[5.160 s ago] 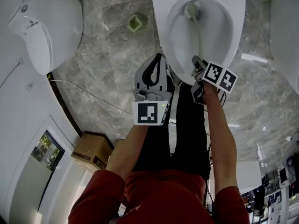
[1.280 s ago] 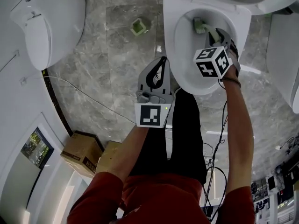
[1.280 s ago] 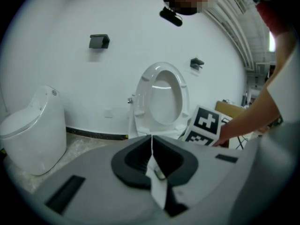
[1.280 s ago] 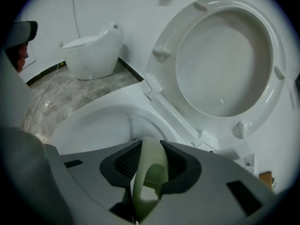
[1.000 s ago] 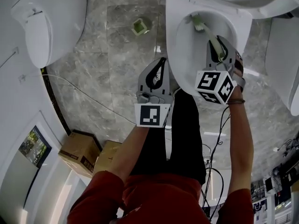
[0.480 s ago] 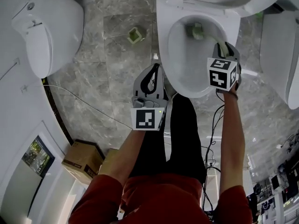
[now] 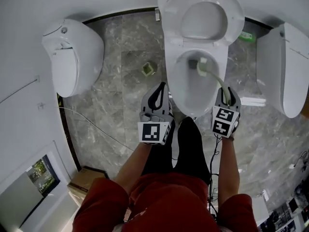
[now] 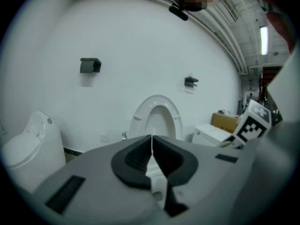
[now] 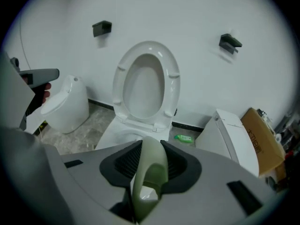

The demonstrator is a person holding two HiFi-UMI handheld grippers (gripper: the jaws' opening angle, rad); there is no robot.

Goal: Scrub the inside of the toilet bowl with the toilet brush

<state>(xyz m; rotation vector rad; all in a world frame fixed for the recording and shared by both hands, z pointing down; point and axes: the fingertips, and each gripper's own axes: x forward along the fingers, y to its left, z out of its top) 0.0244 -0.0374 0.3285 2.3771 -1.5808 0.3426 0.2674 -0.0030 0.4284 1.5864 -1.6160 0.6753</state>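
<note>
Clamping the toilet brush (image 7: pixel 213 75) by its handle, the right gripper (image 7: pixel 227 94) holds its head in the toilet bowl (image 7: pixel 171 81); the left gripper (image 7: pixel 158 89) has its jaws together, empty.

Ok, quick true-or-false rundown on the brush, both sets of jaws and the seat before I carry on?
1. The right gripper has its jaws shut on the toilet brush handle. True.
2. The left gripper has its jaws wide apart. False: they are together, with nothing between them.
3. The toilet seat is lowered. False: it stands raised.
4. The brush head is inside the toilet bowl. True.
</note>
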